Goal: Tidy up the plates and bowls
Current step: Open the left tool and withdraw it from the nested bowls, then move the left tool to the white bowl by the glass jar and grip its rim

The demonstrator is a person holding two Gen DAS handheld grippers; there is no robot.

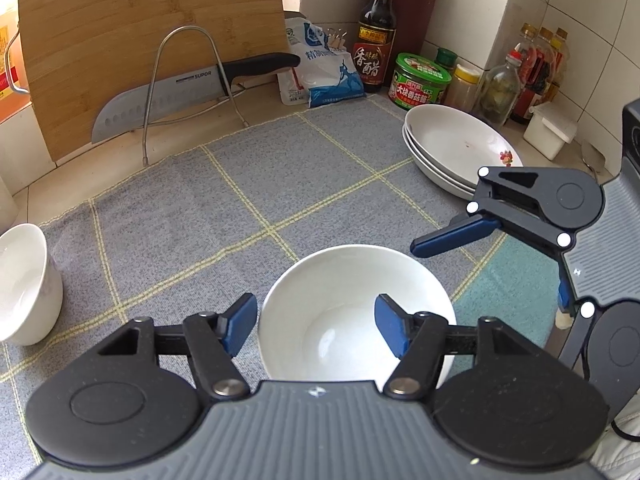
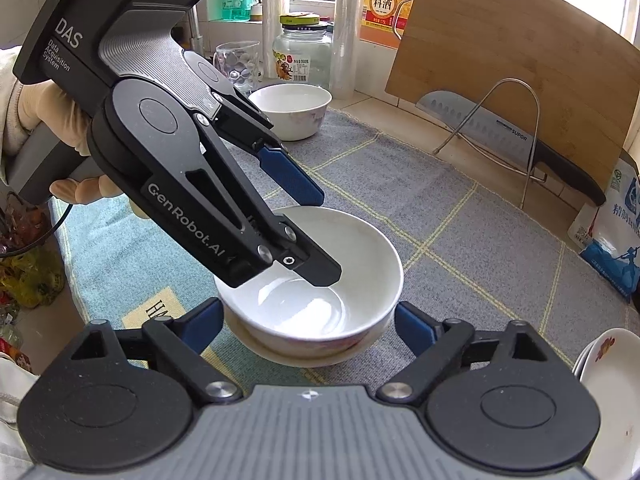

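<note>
A white bowl [image 1: 354, 312] [image 2: 316, 280] sits on the grey checked mat, nested in another bowl seen under it in the right wrist view. My left gripper [image 1: 316, 326] [image 2: 312, 236] is open, one finger outside the rim and one inside the bowl. My right gripper [image 2: 310, 328] is open, its fingers flanking the bowl's lower sides; it shows at the right in the left wrist view [image 1: 440, 236]. Another white bowl [image 1: 24, 284] [image 2: 292, 110] stands at the mat's edge. Stacked white plates [image 1: 456, 148] [image 2: 608, 384] lie at the right.
A wooden cutting board [image 1: 132, 40] and a knife [image 1: 168, 98] rest in a wire rack at the back. Sauce bottles [image 1: 376, 28], jars [image 1: 420, 80], a salt bag [image 1: 324, 72] and a white box [image 1: 550, 130] line the wall. A glass jar [image 2: 302, 54] and cup [image 2: 238, 62] stand by the window.
</note>
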